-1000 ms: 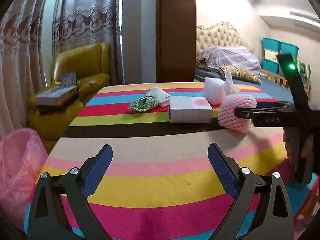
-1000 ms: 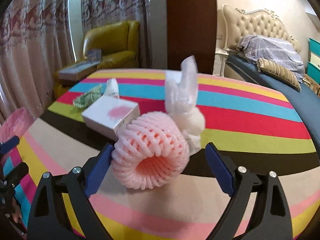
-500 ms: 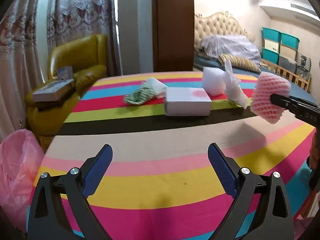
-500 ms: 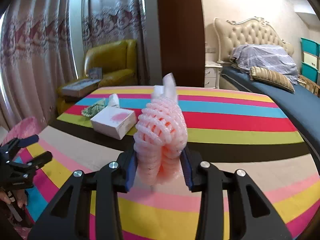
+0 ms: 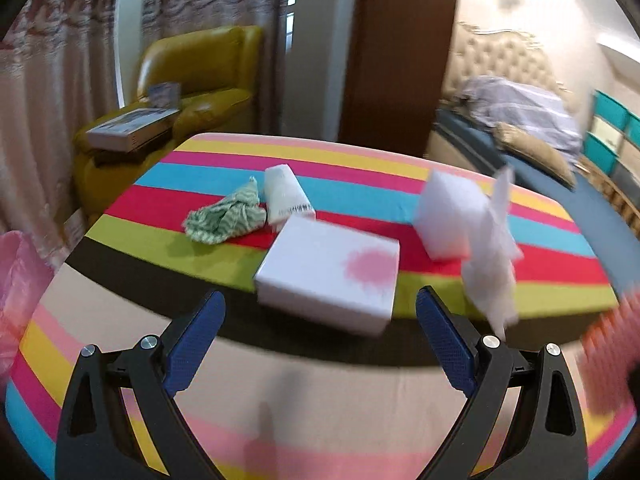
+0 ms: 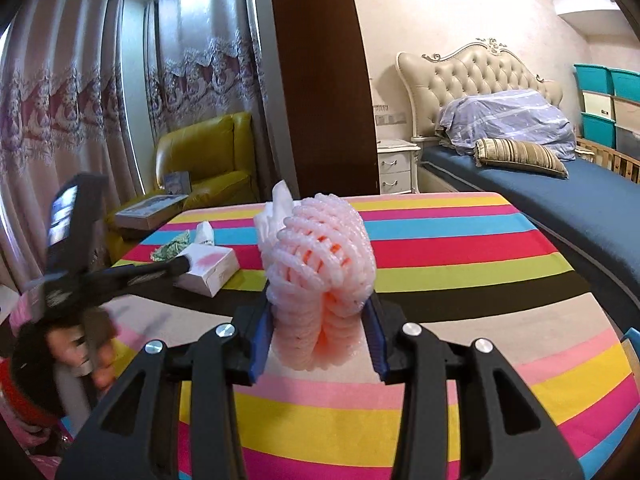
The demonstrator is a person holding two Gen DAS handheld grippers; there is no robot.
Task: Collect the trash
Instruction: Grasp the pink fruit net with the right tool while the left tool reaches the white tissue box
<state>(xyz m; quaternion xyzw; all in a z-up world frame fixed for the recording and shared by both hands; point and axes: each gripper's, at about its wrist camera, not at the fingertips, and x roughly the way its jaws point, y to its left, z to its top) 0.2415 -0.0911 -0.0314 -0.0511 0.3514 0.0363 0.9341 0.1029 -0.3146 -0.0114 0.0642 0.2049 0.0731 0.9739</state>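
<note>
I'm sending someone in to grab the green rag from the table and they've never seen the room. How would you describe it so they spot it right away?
On the striped tablecloth, look toward the far corner nearest the yellow armchair. The green rag lies crumpled there, between a rolled white packet and the table edge, beyond the white box. It is the only green, zigzag-patterned cloth; everything near it is white.

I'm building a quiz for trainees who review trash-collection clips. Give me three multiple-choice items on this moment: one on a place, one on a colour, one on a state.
1. Where does the green crumpled cloth lie?
A. on the striped table
B. on the bed
C. on the armchair

2. What colour is the blot on the white box?
A. blue
B. pink
C. black

3. What is the right gripper doing?
A. standing open and empty
B. squeezing the foam net
C. holding the box

Key: 1 A, it rests on the stripes; 2 B, the lid shows a pink patch; 3 B, both pads press the net's sides.
</note>
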